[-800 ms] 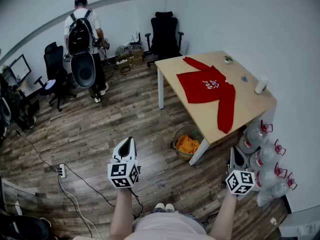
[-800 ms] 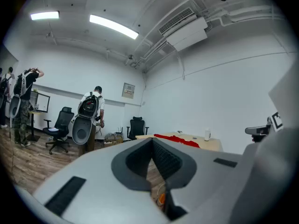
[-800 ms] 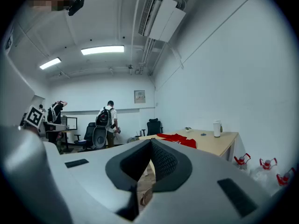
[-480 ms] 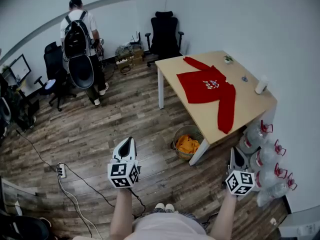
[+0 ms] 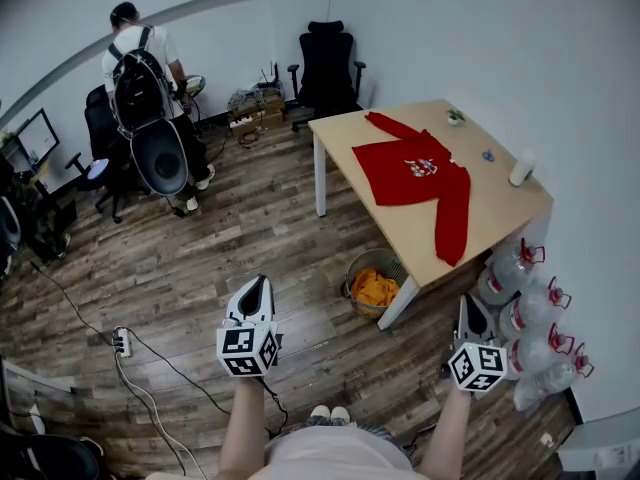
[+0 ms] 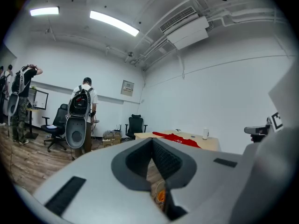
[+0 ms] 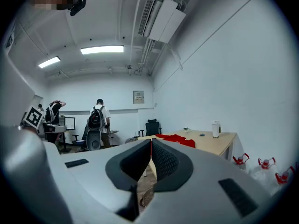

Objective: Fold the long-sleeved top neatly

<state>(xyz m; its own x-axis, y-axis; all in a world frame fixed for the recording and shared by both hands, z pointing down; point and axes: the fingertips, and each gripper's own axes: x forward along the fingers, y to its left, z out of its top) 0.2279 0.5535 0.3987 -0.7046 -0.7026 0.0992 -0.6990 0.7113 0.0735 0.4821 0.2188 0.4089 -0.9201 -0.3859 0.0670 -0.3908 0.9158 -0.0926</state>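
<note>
Red long-sleeved top (image 5: pixel 415 173) lies spread flat, print side up, across the middle of the light wooden table (image 5: pixel 500 218). One sleeve points to the table's far corner. The other runs to the table's near edge, and its cuff seems to hang just over. No fold made yet.

Both grippers are well short of the table, above the plank floor. Left gripper (image 5: pixel 258 283): jaws pressed together, nothing between them. Right gripper (image 5: pixel 470 306): likewise closed and empty, aimed roughly toward the table.

Around the table:
- white cylindrical cup (image 5: pixel 521 169) on its right edge, clear of the top
- round wicker basket holding orange cloth (image 5: pixel 374 286) on the floor at its near leg
- clear water bottles with red handles (image 5: pixel 530 288) along the wall beside it
- person with a black backpack (image 5: pixel 140 78) well apart, back turned

Step in hand, as I judge it: the approach. To do it well:
- close in on the table's long side, minding the basket underfoot
- spread both jaws before reaching
- take the overhanging sleeve first, cuff and shoulder together, pinching cloth only
- keep clear of the cup
</note>
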